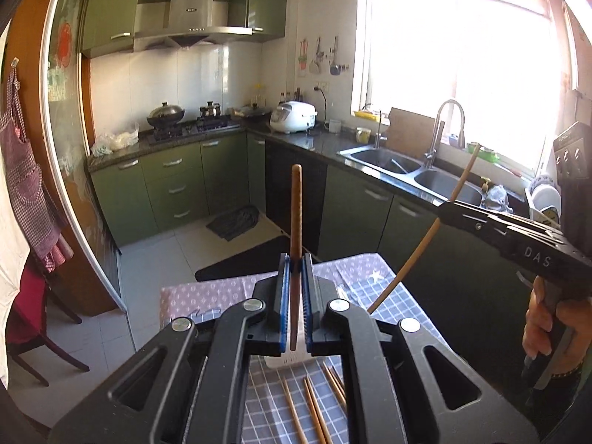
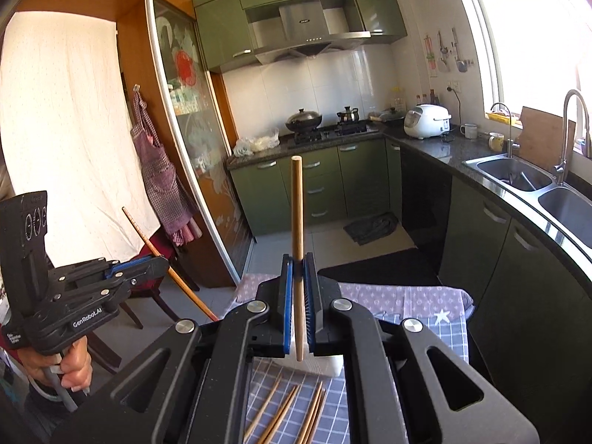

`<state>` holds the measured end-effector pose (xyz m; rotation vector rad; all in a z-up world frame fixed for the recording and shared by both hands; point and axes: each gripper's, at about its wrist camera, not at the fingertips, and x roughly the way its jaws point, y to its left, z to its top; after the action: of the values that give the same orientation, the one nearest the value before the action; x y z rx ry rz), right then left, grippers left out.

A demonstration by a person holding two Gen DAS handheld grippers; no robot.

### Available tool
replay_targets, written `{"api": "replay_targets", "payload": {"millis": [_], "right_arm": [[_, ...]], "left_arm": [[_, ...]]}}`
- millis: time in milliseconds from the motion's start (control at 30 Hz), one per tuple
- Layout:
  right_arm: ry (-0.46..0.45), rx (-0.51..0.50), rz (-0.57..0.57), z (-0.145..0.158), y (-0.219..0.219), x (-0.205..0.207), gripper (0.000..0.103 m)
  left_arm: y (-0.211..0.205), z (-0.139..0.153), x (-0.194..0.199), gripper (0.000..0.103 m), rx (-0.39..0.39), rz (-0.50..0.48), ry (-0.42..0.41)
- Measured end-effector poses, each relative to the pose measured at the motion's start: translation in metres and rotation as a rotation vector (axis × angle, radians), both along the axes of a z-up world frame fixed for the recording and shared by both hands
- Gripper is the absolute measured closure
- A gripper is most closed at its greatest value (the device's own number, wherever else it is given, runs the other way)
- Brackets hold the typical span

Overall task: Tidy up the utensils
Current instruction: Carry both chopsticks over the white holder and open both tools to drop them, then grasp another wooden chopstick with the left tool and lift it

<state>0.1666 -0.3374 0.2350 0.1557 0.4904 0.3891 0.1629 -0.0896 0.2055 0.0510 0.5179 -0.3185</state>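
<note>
My left gripper (image 1: 295,264) is shut on a dark brown chopstick (image 1: 295,214) held upright above the table. My right gripper (image 2: 299,264) is shut on a lighter wooden chopstick (image 2: 296,207), also upright. Each gripper shows in the other's view: the right one (image 1: 444,207) with its slanted chopstick (image 1: 425,236), the left one (image 2: 162,264) with its chopstick (image 2: 148,244). A white holder (image 1: 292,359) sits on the checked tablecloth (image 1: 266,407) under the grippers; it also shows in the right wrist view (image 2: 329,364). Several loose chopsticks (image 1: 314,410) lie on the cloth in front of it, also in the right wrist view (image 2: 296,414).
The small table (image 2: 425,303) stands in a kitchen with green cabinets (image 1: 174,181), a stove with a wok (image 1: 166,114), a rice cooker (image 1: 294,116) and a double sink (image 1: 407,166) on the right. A dark mat (image 1: 236,222) lies on the floor. A red chair (image 1: 26,318) stands left.
</note>
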Motion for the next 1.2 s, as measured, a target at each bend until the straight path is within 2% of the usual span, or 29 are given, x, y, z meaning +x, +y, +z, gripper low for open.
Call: {"api": "replay_targets", "payload": {"millis": [100, 167, 367, 500, 567, 633, 800, 967, 1033, 1100, 1200], "right_arm": [[-0.016, -0.007, -0.032, 0.004, 0.006, 0.025, 0.096], [-0.003, -0.019, -0.047, -0.003, 0.01, 0.043, 0.096], [0.084, -0.065, -0.053, -0.05, 0.026, 0.086, 0.096], [0.142, -0.098, -0.025, -0.079, 0.039, 0.1, 0.096], [0.16, -0.102, -0.013, -0.089, 0.043, 0.103, 0.096], [0.174, -0.104, -0.001, -0.093, 0.046, 0.104, 0.094], [0.153, -0.096, 0.008, -0.085, 0.043, 0.087, 0.091], [0.098, -0.071, 0.02, -0.063, 0.027, 0.045, 0.09], [0.09, -0.071, 0.024, -0.059, 0.021, 0.026, 0.087], [0.111, -0.085, 0.03, -0.063, 0.014, 0.011, 0.083], [0.177, -0.125, 0.046, -0.084, 0.009, -0.007, 0.083]], "left_arm": [[-0.009, -0.003, 0.024, 0.097, 0.014, 0.036, -0.026], [-0.014, -0.014, 0.042, 0.097, 0.025, 0.053, -0.011], [-0.017, -0.063, 0.083, 0.097, 0.057, 0.084, 0.107], [-0.016, -0.092, 0.094, 0.097, 0.065, 0.089, 0.189], [-0.016, -0.102, 0.097, 0.095, 0.073, 0.093, 0.224], [-0.013, -0.109, 0.098, 0.086, 0.073, 0.09, 0.254], [-0.005, -0.106, 0.086, 0.085, 0.061, 0.077, 0.269], [0.004, -0.088, 0.06, 0.084, 0.047, 0.061, 0.252], [0.007, -0.086, 0.047, 0.078, 0.054, 0.053, 0.257], [0.012, -0.092, 0.036, 0.071, 0.059, 0.049, 0.287], [0.018, -0.114, 0.026, 0.07, 0.064, 0.036, 0.376]]}}
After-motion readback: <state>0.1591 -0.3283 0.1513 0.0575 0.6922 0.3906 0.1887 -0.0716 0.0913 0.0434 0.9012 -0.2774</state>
